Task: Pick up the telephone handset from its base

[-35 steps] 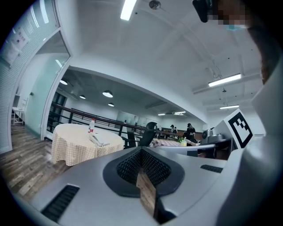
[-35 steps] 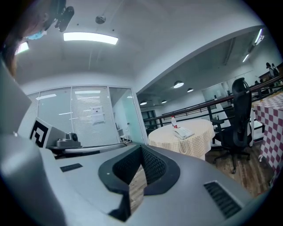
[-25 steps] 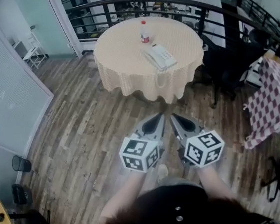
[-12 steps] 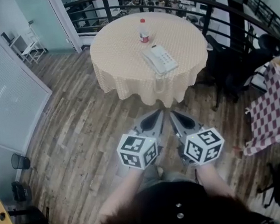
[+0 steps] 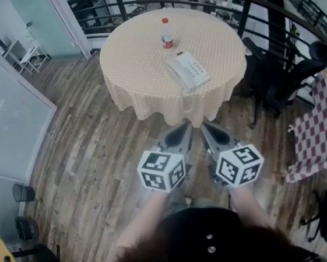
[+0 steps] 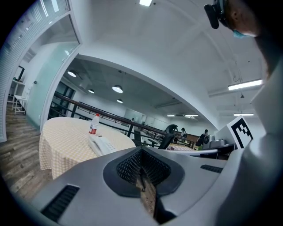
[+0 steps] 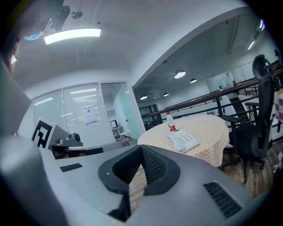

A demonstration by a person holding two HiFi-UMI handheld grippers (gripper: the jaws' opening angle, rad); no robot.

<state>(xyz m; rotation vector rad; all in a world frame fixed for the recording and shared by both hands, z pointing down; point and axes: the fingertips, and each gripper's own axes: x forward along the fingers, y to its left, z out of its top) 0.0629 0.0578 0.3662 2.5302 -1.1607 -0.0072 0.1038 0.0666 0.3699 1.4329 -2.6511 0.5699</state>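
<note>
Pale wood floor [image 5: 84, 160] under both my grippers, short of the desk.
- Desk [image 5: 133, 72]: round, under a cream checked cloth.
- Bottle [image 5: 166, 33]: red cap, upright, just behind the telephone.
- Left gripper [image 5: 182, 138]: jaws closed, empty, well apart from the desk.
- Telephone [image 5: 192, 67]: white, near the desk's front edge. The handset [image 5: 178, 74] lies in its base along the left side, untouched.
- Right gripper [image 5: 207, 131]: jaws closed, empty.
- Hazards, as I judge: closed jaws arriving unopened would shove the base, a tugged cloth could slide, and an overreach could topple the bottle.
</note>
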